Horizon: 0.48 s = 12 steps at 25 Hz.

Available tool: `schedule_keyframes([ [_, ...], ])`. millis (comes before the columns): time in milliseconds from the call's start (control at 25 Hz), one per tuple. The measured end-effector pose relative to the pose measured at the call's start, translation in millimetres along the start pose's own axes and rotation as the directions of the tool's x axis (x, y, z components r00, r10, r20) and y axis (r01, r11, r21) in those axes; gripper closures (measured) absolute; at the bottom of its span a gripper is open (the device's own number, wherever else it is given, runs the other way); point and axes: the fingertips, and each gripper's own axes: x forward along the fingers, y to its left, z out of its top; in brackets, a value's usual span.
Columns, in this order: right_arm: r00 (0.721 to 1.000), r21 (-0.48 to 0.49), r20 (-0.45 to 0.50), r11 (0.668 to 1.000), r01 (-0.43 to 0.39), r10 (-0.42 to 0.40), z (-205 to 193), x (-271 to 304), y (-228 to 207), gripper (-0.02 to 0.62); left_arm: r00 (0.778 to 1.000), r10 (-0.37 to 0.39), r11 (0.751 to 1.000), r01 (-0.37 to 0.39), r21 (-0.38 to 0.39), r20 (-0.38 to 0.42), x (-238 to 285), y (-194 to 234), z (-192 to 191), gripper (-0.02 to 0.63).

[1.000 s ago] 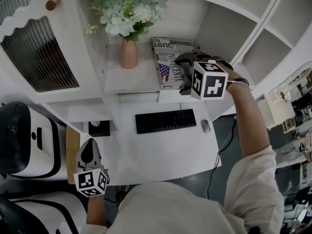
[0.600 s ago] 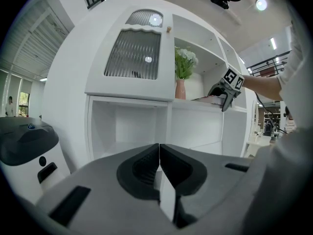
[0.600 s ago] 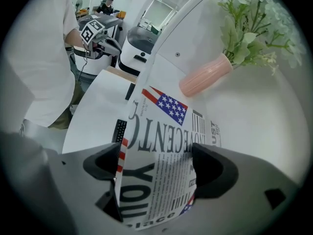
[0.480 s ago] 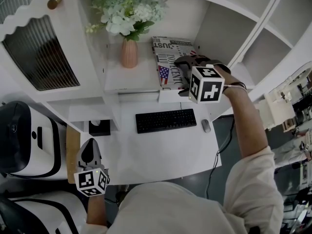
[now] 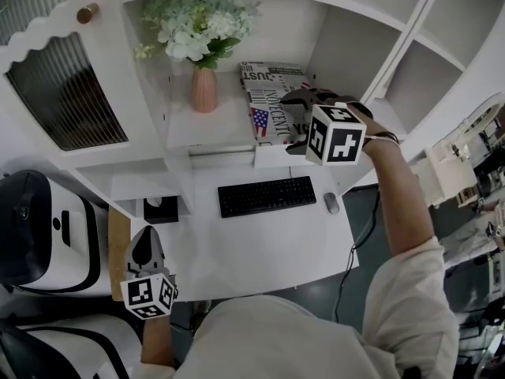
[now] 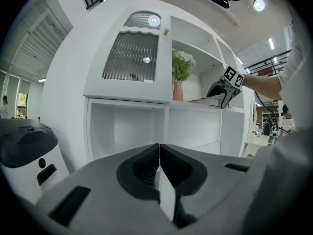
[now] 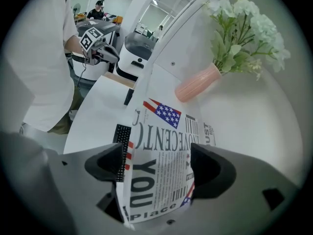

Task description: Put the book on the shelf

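Observation:
The book (image 5: 267,105), with a newsprint cover and a small flag, lies flat on the white shelf (image 5: 213,129), right of a pink vase (image 5: 203,91). My right gripper (image 5: 298,121) hangs over the book's right half, tilted down at it. In the right gripper view the book (image 7: 161,146) runs between the wide-open jaws of the right gripper (image 7: 156,163). The jaws have just been closing a little, and I see no pad pressing on the cover. My left gripper (image 5: 144,245) stays low at the desk's front left, and the left gripper (image 6: 159,153) is shut on nothing.
White flowers (image 5: 193,26) stand in the vase (image 7: 195,84). Below the shelf, a black keyboard (image 5: 266,196) and a mouse (image 5: 331,203) lie on the white desk. A cabinet door with ribbed glass (image 5: 63,93) stands at the left, above a white machine (image 5: 39,227).
The right gripper has shifted very slightly over the book. The book and the left gripper have not moved.

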Motion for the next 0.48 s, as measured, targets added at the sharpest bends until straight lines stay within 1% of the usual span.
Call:
schedule_keyframes([
  [160,0.998,0.027,0.045,0.999,0.035,-0.036,8,-15,3,0.171,1.000,-0.016,1.000,0.016,0.007,0.009,0,-5,4,0.600],
  [320,0.985,0.078,0.087,0.987,0.139,-0.146,15,-33,5,0.232,0.999,-0.034,0.999,0.034,0.016,0.014,-1,-9,7,0.598],
  [480,0.961,0.157,0.120,0.960,0.231,-0.251,17,-51,11,0.294,0.998,-0.058,0.998,0.057,0.028,0.025,0,-15,12,0.598],
])
